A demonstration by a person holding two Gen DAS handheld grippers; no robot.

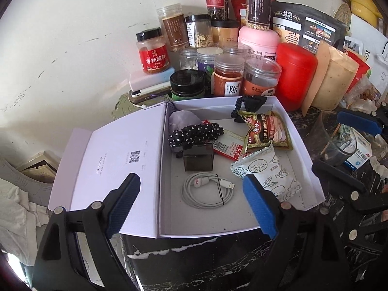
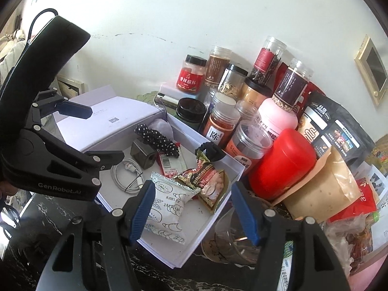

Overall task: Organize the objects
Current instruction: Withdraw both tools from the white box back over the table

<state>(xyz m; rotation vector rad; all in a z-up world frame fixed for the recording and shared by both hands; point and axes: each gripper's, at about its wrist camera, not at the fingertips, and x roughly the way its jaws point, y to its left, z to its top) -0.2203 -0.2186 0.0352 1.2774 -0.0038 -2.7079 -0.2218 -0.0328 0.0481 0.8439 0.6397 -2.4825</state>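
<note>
An open white box point(image 1: 312, 169) point(image 2: 184, 257) on the dark marbled table holds a coiled white cable point(image 1: 206, 190) point(image 2: 126, 174), a dark cube charger point(image 1: 197, 157) point(image 2: 143, 154), a polka-dot hair tie point(image 1: 194, 132) point(image 2: 158, 140), a red tag point(image 1: 224, 149), a cereal sachet point(image 1: 266, 131) point(image 2: 209, 181) and a white snack packet point(image 1: 271, 177) point(image 2: 167, 208). My left gripper point(image 1: 191, 208) is open and empty over the box's near edge. My right gripper point(image 2: 194, 214) is open and empty above the box's right corner, also seen in the left wrist view point(image 1: 349, 145).
The box lid point(image 1: 114, 169) lies open to the left. Several jars, among them a red-labelled spice jar point(image 1: 152, 51), a red canister point(image 1: 294, 75) point(image 2: 283, 162) and pouches crowd the wall side. A clear glass cup point(image 1: 332, 138) point(image 2: 228, 237) stands right of the box.
</note>
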